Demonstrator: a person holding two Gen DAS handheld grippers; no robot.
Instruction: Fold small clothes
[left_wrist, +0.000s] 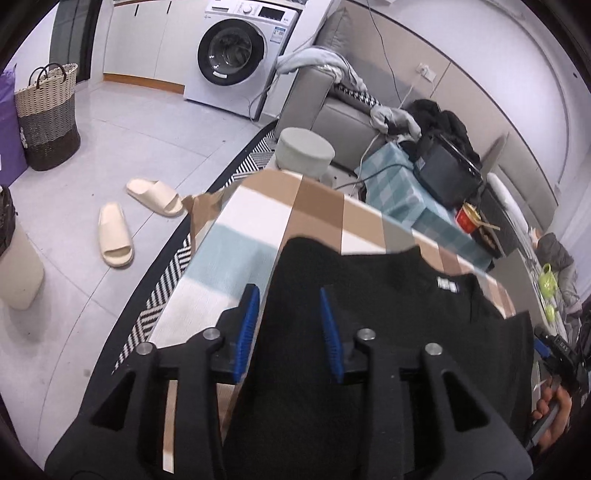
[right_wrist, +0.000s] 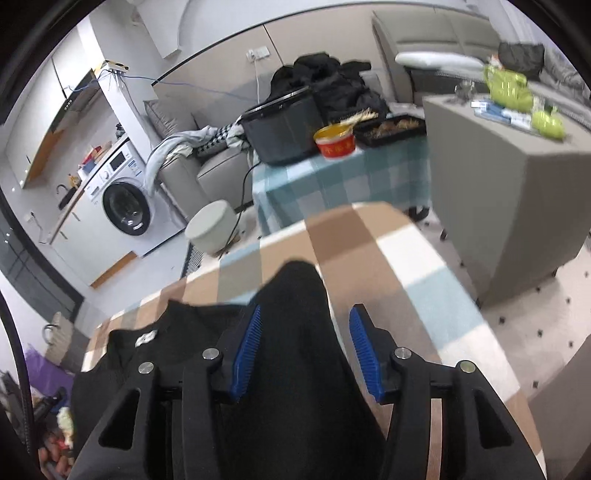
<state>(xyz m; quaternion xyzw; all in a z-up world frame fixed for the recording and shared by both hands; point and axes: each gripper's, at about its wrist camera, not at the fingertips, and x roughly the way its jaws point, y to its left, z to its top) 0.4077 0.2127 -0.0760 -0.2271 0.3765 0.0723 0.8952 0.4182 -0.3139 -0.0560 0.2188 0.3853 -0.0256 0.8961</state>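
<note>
A black garment (left_wrist: 369, 314) with a small white neck label (left_wrist: 447, 285) lies spread on a table with a checked cloth (left_wrist: 258, 221). My left gripper (left_wrist: 290, 306) is open, its blue pads astride the garment's left shoulder edge. In the right wrist view the same garment (right_wrist: 295, 354) lies on the checked cloth (right_wrist: 406, 251), label (right_wrist: 146, 338) to the left. My right gripper (right_wrist: 304, 325) is open, with the garment's right shoulder part between its blue pads. Neither gripper is closed on the fabric.
Beyond the table stand a round grey stool (left_wrist: 304, 151), a second table with a teal checked cloth (right_wrist: 332, 184) holding a black box and a red bowl (right_wrist: 334, 142), a grey sofa, a grey cabinet (right_wrist: 498, 184) and a washing machine (left_wrist: 236, 51). Slippers (left_wrist: 114, 232) lie on the floor.
</note>
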